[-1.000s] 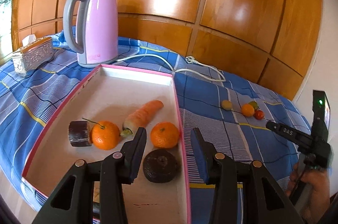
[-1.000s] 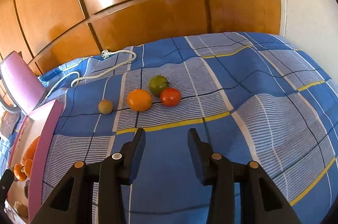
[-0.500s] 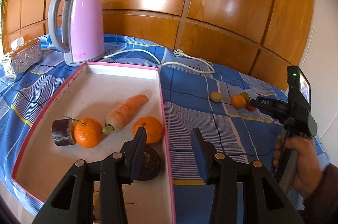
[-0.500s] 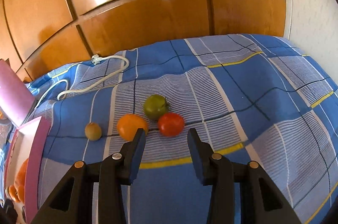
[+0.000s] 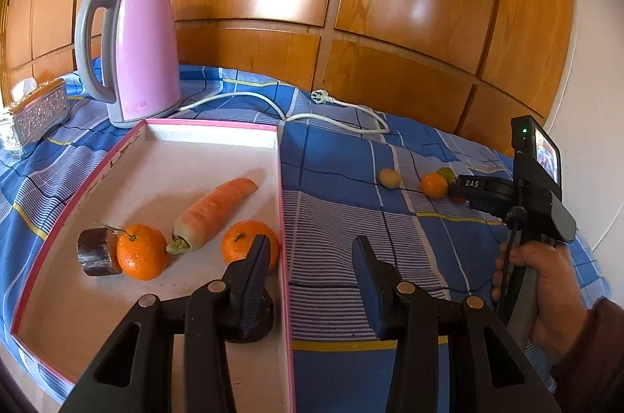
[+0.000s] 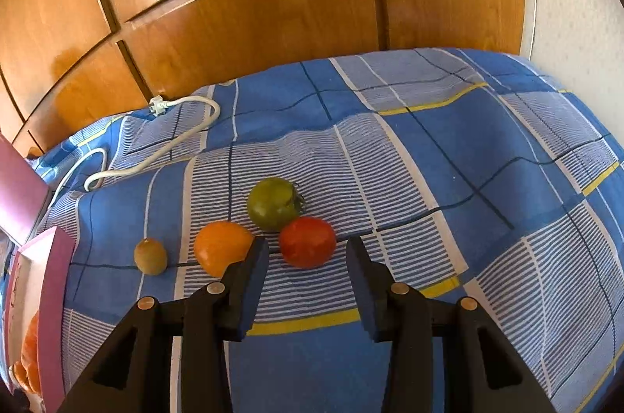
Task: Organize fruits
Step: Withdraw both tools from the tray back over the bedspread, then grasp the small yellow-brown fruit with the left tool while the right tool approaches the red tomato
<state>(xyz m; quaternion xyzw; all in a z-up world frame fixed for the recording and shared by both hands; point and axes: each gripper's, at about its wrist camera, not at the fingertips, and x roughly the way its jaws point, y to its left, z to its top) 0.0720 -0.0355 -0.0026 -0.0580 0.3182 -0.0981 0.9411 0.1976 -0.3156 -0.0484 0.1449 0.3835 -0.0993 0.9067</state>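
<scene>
On the blue checked cloth lie a red tomato (image 6: 307, 241), a green tomato (image 6: 273, 203), an orange fruit (image 6: 222, 247) and a small kiwi (image 6: 150, 256). My right gripper (image 6: 308, 280) hovers open just short of them. The red tomato lies right beyond the gap between its fingertips, untouched. In the left wrist view a hand holds this gripper (image 5: 454, 192) at the same fruit cluster. My left gripper (image 5: 312, 272) stands open and empty over the right rim of the pink-edged white tray (image 5: 282, 218). In the tray lie a carrot (image 5: 214, 210), two oranges (image 5: 140, 251) and dark pieces.
A pink kettle (image 5: 144, 50) stands behind the tray, and its white cord (image 5: 331, 112) trails across the cloth toward the wooden wall panels. A silver box (image 5: 39, 109) sits at the far left. The cloth drops off at the right, by a white wall.
The right gripper has come forward and a little down; the four fruits now lie close to its fingertips. The left gripper's view swung slightly right early on, then held. Both jaws kept their width.
</scene>
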